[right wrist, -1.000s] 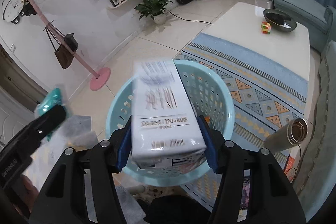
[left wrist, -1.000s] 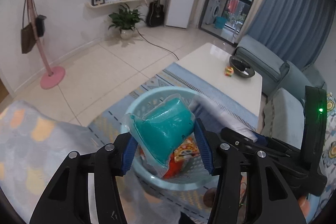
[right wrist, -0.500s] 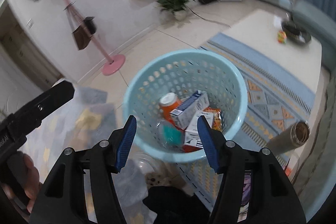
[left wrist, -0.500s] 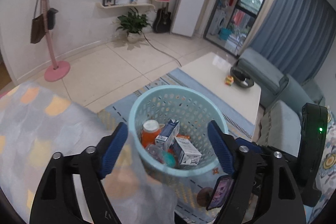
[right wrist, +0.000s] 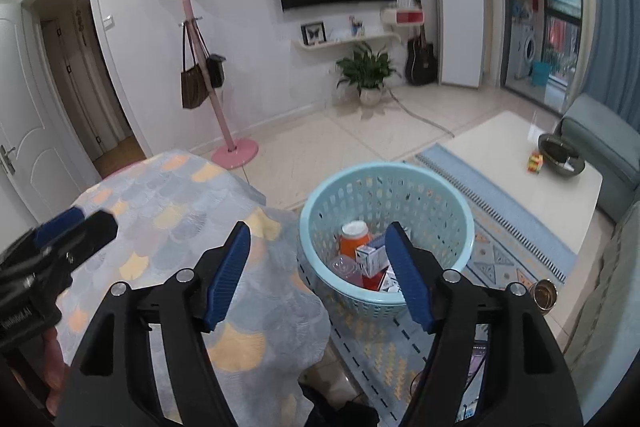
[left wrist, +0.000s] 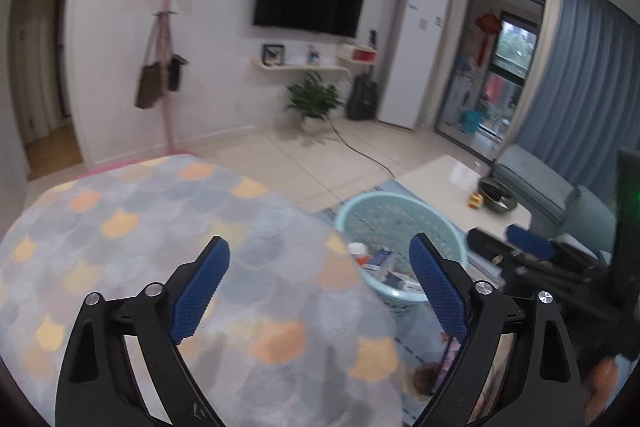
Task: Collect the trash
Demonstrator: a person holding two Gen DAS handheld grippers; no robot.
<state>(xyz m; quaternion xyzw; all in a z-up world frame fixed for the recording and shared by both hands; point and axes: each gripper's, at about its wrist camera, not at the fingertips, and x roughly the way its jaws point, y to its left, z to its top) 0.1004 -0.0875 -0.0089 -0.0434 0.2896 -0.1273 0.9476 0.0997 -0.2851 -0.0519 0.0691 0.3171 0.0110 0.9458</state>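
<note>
A light blue perforated basket (right wrist: 440,187) stands on the rug and holds trash: an orange bottle (right wrist: 354,241), a white and blue carton (right wrist: 370,257) and a clear cup (right wrist: 346,265). The basket also shows in the left wrist view (left wrist: 376,207). My right gripper (right wrist: 320,273) is open and empty, raised above the basket's near left rim. My left gripper (left wrist: 320,287) is open and empty over a round table with a cat-pattern cloth (left wrist: 140,227). The right gripper shows at the right edge of the left wrist view (left wrist: 528,247).
The cloth-covered table (right wrist: 160,211) sits left of the basket. A white coffee table (right wrist: 500,155) with a dark bowl (right wrist: 560,155) and a small cube stands far right. A steel cup (right wrist: 544,295) stands on the rug. A pink coat stand (right wrist: 232,147) is behind.
The left gripper let go of the teal packet and the right gripper let go of the white carton; both dropped into the basket. Both grippers then lifted and swung left, over the cloth-covered table.
</note>
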